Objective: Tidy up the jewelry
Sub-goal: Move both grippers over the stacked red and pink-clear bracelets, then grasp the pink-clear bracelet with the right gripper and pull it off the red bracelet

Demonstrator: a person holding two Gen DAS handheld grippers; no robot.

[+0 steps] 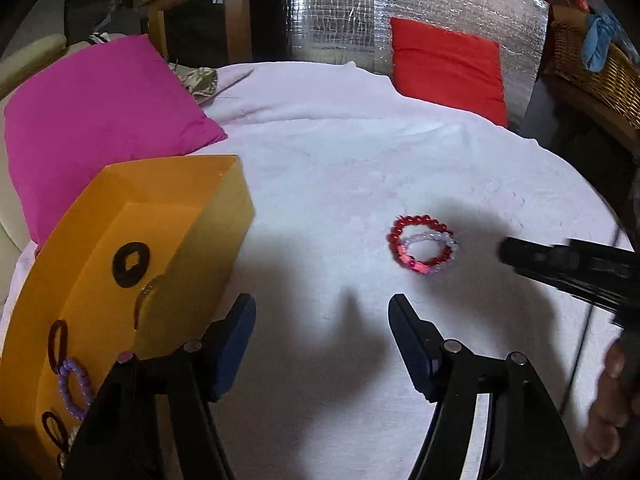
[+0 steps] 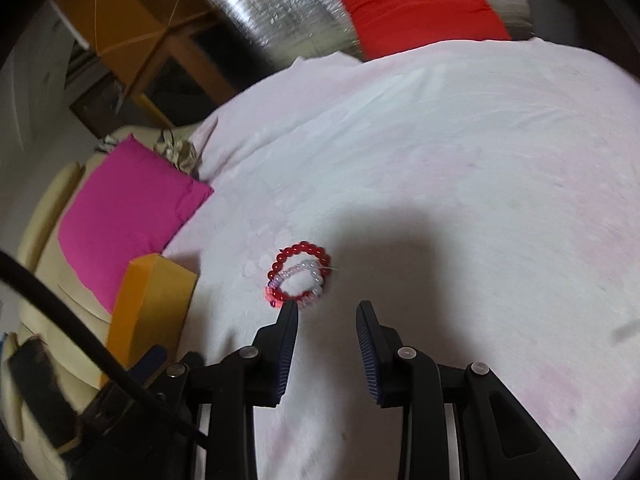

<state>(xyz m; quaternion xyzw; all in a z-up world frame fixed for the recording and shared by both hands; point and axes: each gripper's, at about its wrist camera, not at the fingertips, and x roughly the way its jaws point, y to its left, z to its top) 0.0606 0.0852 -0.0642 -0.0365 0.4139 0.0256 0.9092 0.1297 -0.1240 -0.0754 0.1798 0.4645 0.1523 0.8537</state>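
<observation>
Both grippers, left (image 1: 322, 312) and right (image 2: 327, 307), gape empty over the blanket (image 2: 460, 168). Bracelets (image 2: 300, 276) lie just ahead of the right one. Only the left camera sees inside the box (image 1: 120, 240): more bands.

Two bracelets (image 1: 423, 249) lie overlapping on the blanket (image 1: 340, 160). The box (image 1: 168, 240) sits well left of them, holding more bracelets (image 1: 74, 388), with a cushion (image 1: 100, 120) behind it.

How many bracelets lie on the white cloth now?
2, overlapping mid-cloth: a red bracelet and a clear one across it. Others are in the box, partly hidden.
</observation>
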